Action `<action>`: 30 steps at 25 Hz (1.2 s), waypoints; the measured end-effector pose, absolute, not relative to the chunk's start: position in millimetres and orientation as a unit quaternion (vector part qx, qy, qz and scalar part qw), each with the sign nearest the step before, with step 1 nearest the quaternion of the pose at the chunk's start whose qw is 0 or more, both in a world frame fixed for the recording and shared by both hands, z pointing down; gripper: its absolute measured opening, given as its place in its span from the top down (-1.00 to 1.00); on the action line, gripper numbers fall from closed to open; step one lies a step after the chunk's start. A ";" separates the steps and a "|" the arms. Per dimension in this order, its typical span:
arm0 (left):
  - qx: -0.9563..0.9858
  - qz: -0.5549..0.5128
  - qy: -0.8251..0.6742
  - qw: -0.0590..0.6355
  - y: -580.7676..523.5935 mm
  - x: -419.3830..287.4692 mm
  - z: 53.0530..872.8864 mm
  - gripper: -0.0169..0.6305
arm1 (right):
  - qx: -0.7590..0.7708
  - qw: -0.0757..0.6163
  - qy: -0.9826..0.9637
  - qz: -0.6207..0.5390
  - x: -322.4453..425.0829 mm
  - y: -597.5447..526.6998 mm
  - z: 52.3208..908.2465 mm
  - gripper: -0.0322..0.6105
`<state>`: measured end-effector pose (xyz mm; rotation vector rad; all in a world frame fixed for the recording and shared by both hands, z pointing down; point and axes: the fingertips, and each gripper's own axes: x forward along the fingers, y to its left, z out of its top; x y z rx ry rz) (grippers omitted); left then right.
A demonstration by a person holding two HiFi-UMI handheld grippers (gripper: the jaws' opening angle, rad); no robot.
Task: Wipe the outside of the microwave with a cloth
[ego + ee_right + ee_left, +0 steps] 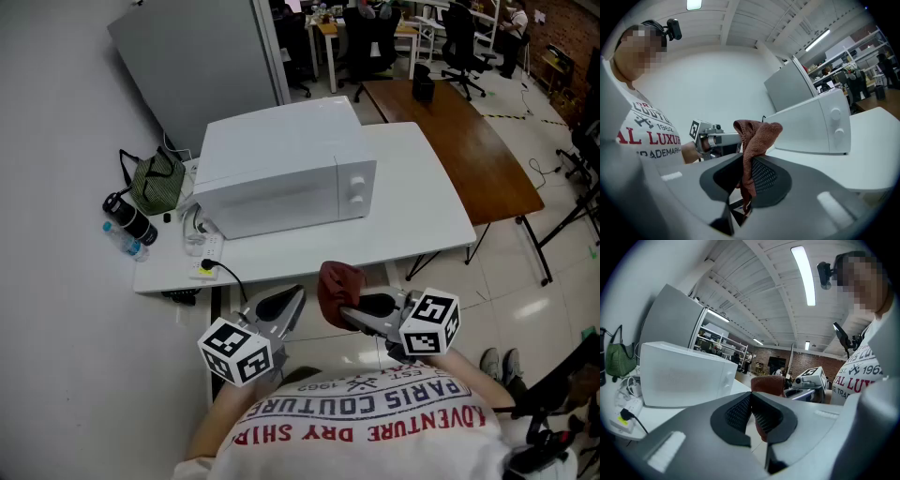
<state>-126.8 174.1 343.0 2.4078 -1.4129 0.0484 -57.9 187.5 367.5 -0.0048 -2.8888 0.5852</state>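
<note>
Nearest of all, the person's white printed T-shirt (366, 427) fills the bottom of the head view, with both grippers held out just beyond it, short of the tabletop's near edge.

The left gripper (292, 300) has its jaws pressed together with nothing between them; its own view shows the two dark ribbed pads meeting tip to tip. Just beside it, the right gripper (349, 314) is clamped on a reddish-brown cloth (337, 284). The right gripper view shows the cloth (757, 136) pinched between the pads, bunching up above them and with a tail hanging below. The cloth is in the air, off the tabletop and well apart from the microwave.

Beyond the grippers lies the white tabletop (412, 220). At its near left corner sits a white power strip (208, 258) with a black cable plugged in. The white microwave (281, 169) stands toward the back left of the tabletop, its door shut and facing the person, with two round knobs (356, 189) on the right of its front.

Left of the microwave are a green bag (157, 183), a black flask (131, 217) lying down, and a clear plastic bottle (125, 242).

Behind the microwave a grey panel (202, 66) leans at the wall. To the right, a brown wooden table (469, 141) adjoins the white one, with office chairs (464, 42) farther back.
</note>
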 end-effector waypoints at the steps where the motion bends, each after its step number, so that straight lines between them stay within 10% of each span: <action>1: 0.848 0.018 -0.500 0.174 172.8 -130.3 344.0 0.97 | -0.004 0.099 -0.975 0.197 -61.5 187.1 368.2 0.77; 30: 0.822 -0.012 -0.533 0.200 157.6 -369.2 353.3 0.97 | 0.012 0.094 -0.992 0.079 -328.3 120.1 354.4 0.77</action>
